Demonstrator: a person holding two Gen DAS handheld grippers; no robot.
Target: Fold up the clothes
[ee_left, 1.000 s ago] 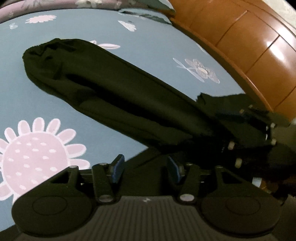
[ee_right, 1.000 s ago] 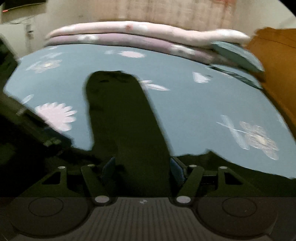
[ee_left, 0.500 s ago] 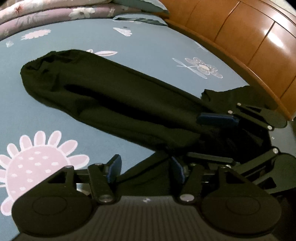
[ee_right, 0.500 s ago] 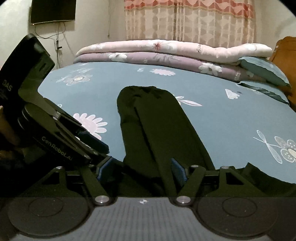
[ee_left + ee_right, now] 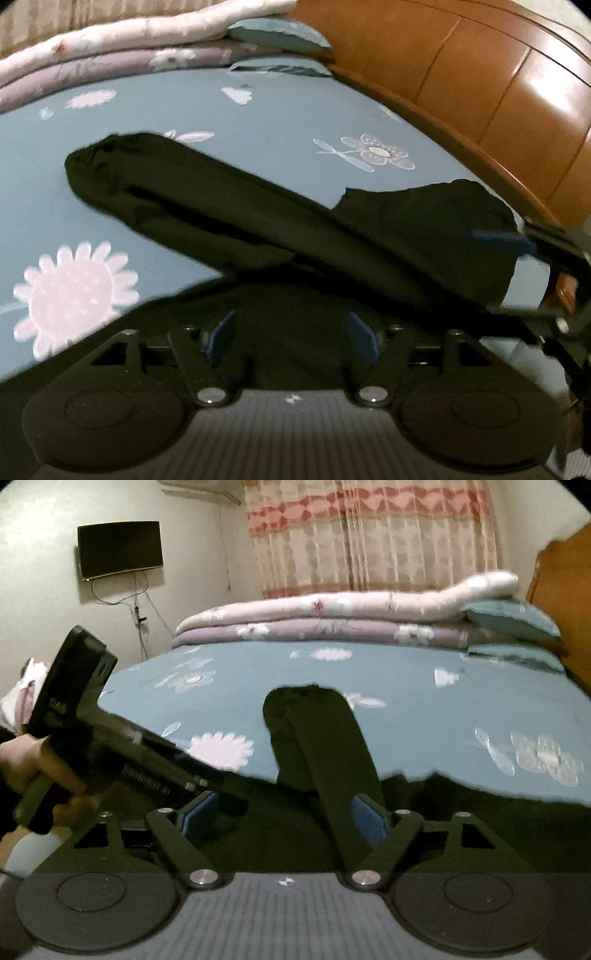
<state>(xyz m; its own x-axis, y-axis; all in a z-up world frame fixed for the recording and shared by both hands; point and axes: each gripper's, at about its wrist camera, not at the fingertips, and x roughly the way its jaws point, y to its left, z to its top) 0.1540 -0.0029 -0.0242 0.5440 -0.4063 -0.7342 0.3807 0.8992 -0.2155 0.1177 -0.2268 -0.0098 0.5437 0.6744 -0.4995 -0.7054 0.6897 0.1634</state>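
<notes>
Left wrist view: 1 black garment [image 5: 236,218] lies on the blue flowered bed [image 5: 280,122]; the left gripper [image 5: 293,338] is spread wide over dark cloth. Right wrist view: 2 stacked quilts [image 5: 332,616], 1 hand [image 5: 40,771]; the right gripper [image 5: 282,818] is spread around cloth.

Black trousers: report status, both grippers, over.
Left gripper open, fabric between its fingers. Right gripper open over the near end. Black trousers stretched along the blue floral bedsheet, not yet folded. Nothing in the way.
</notes>
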